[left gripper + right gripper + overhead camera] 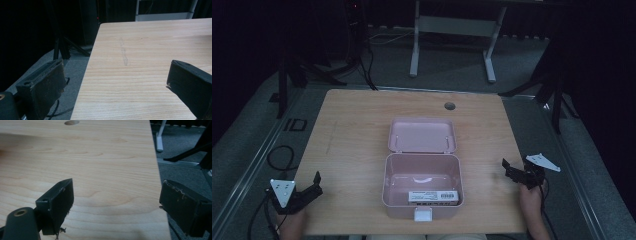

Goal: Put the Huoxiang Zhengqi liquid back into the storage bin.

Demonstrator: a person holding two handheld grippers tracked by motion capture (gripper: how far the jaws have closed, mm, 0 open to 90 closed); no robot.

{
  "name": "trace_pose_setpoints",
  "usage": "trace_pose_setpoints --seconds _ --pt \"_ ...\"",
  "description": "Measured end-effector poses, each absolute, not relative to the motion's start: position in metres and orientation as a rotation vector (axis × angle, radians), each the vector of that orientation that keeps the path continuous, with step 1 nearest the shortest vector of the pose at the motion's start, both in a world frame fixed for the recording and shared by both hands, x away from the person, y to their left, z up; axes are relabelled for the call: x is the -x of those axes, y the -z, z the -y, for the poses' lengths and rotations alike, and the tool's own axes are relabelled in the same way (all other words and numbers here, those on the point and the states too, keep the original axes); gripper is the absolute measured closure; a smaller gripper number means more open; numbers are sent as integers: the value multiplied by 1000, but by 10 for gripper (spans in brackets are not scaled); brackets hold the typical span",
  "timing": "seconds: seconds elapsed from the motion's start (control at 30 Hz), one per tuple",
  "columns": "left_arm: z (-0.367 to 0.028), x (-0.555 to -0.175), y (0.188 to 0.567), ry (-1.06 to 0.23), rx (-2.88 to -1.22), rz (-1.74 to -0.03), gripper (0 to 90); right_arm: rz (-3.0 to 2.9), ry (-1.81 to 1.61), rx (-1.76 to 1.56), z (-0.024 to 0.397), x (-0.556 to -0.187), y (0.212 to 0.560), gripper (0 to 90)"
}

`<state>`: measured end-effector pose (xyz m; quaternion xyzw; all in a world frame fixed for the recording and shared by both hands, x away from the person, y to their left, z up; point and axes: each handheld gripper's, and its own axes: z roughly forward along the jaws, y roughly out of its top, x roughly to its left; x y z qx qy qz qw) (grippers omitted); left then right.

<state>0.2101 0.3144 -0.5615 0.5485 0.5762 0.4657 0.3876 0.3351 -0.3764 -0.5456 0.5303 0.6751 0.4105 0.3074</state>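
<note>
A pink box [387, 187] stands open at the middle of the wooden table [352, 130], its lid [422, 135] laid back flat behind it. Inside lie a white labelled pack [433, 196] along the front wall and a pale curved piece [423, 180]. My left gripper [313, 187] is at the table's near left corner, open and holding nothing. In the left gripper view its jaws [115, 80] stand wide apart over the table's left edge. My right gripper [515, 167] hangs at the right edge, also open [117, 192] with nothing between its jaws.
A round hole [449, 106] is cut near the table's far edge, seen also in the right gripper view as a hole [71, 122]. A white desk frame [414, 50] and dark stands are on the floor behind. Cables [279, 157] lie left of the table.
</note>
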Motion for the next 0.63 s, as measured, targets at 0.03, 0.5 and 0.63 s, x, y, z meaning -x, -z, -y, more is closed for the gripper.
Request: trace_pose_setpoints --seconds 0.03,0.5,0.63 --pt "-314 -210 562 -1187 -1398 -1465 22 -1778 -1090 -1408 377 -335 546 121" --pt "-314 -209 562 -1191 -1391 -1462 22 -1744 -1079 -1469 385 -336 547 123" --pt "-315 -209 561 -1189 -1389 -1462 22 -1762 -1054 -1471 384 -338 548 123"
